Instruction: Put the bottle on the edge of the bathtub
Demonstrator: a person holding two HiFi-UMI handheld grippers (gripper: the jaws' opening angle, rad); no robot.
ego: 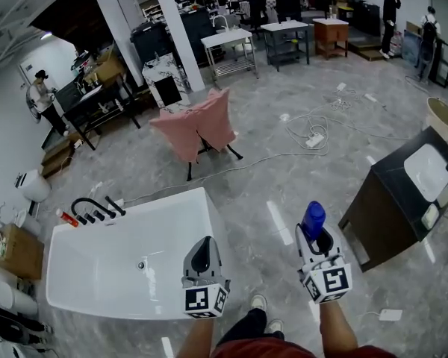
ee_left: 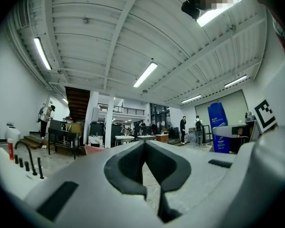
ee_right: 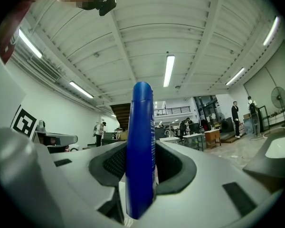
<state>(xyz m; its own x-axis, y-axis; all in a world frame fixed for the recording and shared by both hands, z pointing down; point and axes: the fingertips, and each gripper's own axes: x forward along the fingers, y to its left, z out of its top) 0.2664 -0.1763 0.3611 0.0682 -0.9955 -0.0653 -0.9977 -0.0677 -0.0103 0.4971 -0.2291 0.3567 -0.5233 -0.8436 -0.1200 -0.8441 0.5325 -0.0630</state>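
Basically it's looking mid-carry: right gripper is clamping the blue bottle, left gripper is idling shut and empty, next probably needing a swing over to the bathtub rim.

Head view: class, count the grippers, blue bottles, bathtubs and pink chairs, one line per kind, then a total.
Grippers: 2 (left gripper, right gripper)
Blue bottle: 1
Bathtub: 1
Pink chair: 1
Total: 5

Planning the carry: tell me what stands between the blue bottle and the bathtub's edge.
Only bare floor lies between the blue bottle, held in the right gripper, and the near rim of the bathtub. The empty left gripper hangs by that rim's corner.
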